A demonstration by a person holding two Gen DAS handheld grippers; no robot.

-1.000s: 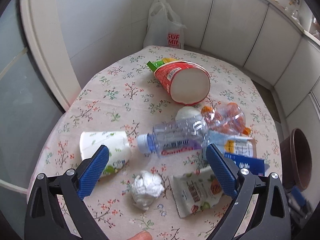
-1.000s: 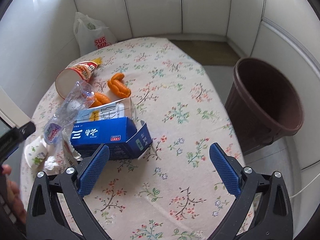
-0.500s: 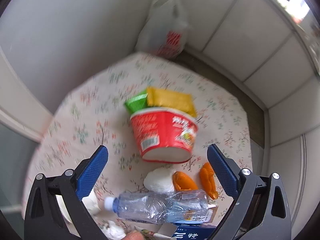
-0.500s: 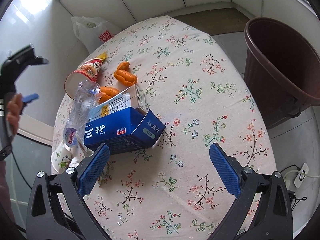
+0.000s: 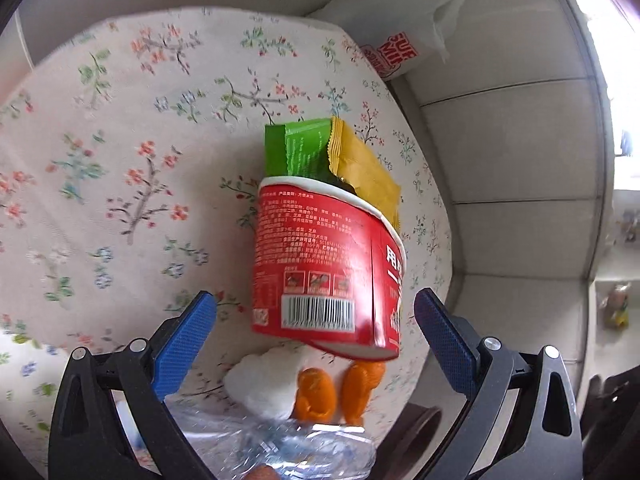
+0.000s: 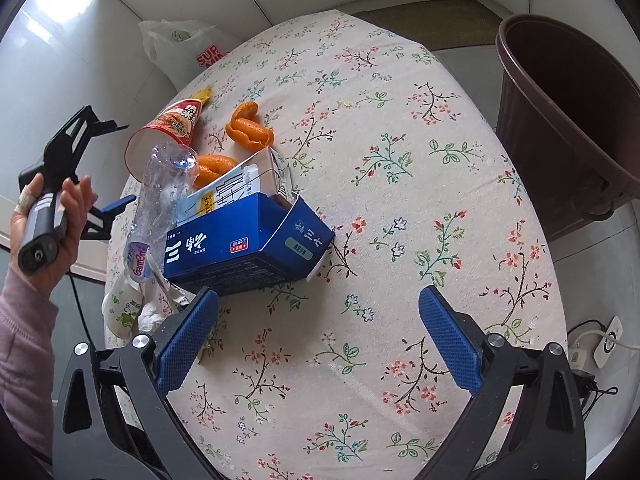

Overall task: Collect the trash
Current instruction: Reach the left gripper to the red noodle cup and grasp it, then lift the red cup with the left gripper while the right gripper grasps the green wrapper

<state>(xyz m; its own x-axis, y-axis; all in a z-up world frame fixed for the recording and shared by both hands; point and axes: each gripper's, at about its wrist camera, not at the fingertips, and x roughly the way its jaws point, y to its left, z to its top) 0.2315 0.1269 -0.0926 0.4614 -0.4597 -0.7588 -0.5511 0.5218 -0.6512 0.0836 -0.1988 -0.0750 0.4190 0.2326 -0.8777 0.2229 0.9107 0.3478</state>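
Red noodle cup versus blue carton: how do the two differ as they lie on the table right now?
The red noodle cup is round and tapered; the blue carton is a rectangular box. The cup lies apart from the pile with green and yellow wrappers at its mouth; the carton has a plastic bottle leaning against it. The open left gripper is lined up on the cup, while the open right gripper hovers near the carton. Both lie on their sides, opened.

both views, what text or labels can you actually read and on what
"SUP MI", cut off, red print on the white plastic bag.
"GamOn", or close to it, on the clear bottle label.
"三" and more Chinese characters on the blue carton; not fully readable.
Red noodle cup: barcode and Chinese print, too small.
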